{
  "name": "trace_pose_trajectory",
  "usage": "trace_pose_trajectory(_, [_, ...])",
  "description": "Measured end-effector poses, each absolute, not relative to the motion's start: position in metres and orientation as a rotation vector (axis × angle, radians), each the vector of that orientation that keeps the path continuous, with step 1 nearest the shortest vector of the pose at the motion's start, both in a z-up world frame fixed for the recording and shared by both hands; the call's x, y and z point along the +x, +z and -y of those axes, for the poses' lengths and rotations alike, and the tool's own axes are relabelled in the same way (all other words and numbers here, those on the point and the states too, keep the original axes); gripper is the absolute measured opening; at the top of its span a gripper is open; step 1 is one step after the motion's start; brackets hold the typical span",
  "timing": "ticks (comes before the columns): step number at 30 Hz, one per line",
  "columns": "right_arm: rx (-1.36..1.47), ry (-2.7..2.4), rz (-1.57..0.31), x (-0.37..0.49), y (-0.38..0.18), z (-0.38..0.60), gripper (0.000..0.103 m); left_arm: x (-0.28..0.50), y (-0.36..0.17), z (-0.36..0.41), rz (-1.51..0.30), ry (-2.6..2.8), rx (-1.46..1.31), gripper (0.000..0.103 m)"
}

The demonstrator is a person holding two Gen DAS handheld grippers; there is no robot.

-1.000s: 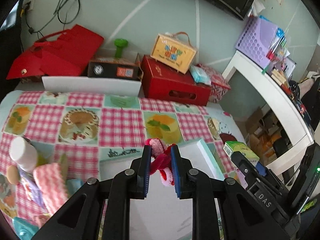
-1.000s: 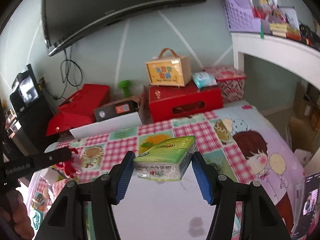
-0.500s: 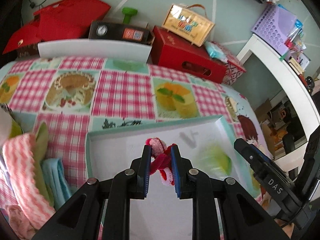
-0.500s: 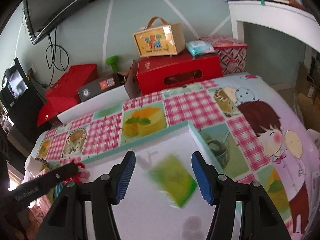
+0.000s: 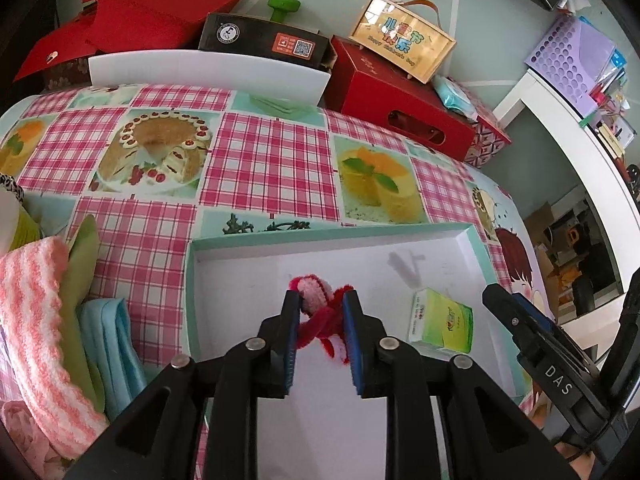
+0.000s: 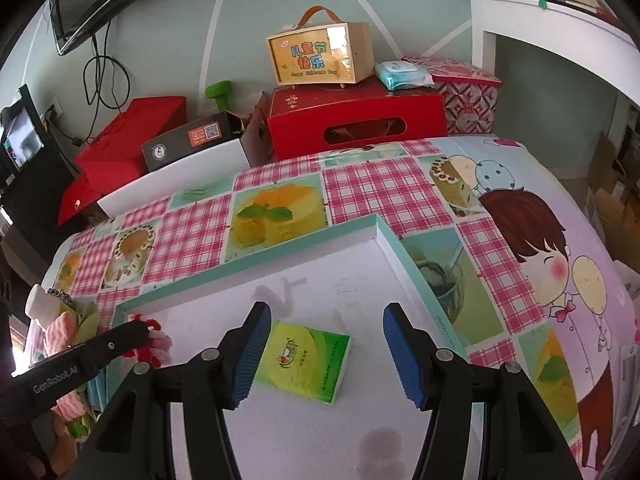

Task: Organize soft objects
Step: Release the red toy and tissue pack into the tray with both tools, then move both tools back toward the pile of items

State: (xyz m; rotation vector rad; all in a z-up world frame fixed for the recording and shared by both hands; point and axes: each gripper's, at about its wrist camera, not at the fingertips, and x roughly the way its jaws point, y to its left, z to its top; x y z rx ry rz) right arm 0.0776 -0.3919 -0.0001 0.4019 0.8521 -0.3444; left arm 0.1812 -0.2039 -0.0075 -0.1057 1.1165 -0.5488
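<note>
Item: soft goods, sorting. My left gripper [image 5: 322, 322] was clenched on the red-and-pink chenille twist [image 5: 320, 312], held just above the floor of the white tray [image 5: 256, 240] beneath it, presumably ready to drop there. My right gripper [image 6: 324, 354] stood released, jaws wide; the green tissue pack [image 6: 304, 360] lay flat in the tray below and between them. The folded cloths [image 5: 44, 320], left of my left claw, remained outside the tray.
</note>
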Motion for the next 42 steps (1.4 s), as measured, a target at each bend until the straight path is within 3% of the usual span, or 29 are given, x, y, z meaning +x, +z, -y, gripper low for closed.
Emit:
trace_pose_trajectory(1, [0.397,-0.348,-0.853,0.077,0.002,0.391,0.062,0.181,-0.007,0.204,-1.122,-0.546,-0.102,0.042])
trace_pose_trajectory(2, [0.391,-0.35,-0.85,0.076,0.004,0.391,0.062,0.18,-0.005,0.204,-1.125,-0.538,-0.098,0.059])
trace_pose_trajectory(3, [0.388,-0.351,-0.847,0.076,0.006,0.39,0.062,0.18,-0.004,0.204,-1.123,-0.53,-0.097,0.064])
trace_pose_trajectory(7, [0.366,-0.353,-0.843,0.075,0.013,0.386,0.071,0.177,0.004,0.203,-1.103,-0.499,-0.066,0.064])
trace_pose_trajectory(17, [0.29,-0.368,-0.888,0.077,0.017,0.375,0.078,0.181,0.006,0.187,-1.103,-0.398,-0.05,0.065])
trace_pose_trajectory(21, [0.279,-0.386,-0.903,0.077,0.016,0.374,0.081,0.181,0.008,0.184,-1.089,-0.376,-0.043,0.082])
trace_pose_trajectory(22, [0.278,-0.39,-0.904,0.076,0.016,0.374,0.084,0.181,0.009,0.184,-1.078,-0.362,-0.033,0.084])
trace_pose_trajectory(24, [0.284,-0.41,-0.903,0.075,0.016,0.376,0.101,0.179,0.011,0.184,-1.044,-0.313,0.005,0.098])
trace_pose_trajectory(25, [0.288,-0.411,-0.9,0.075,0.016,0.378,0.103,0.179,0.012,0.183,-1.024,-0.293,0.022,0.1])
trace_pose_trajectory(42, [0.28,-0.405,-0.935,0.077,0.011,0.377,0.103,0.181,0.01,0.178,-1.042,-0.253,0.047,0.1])
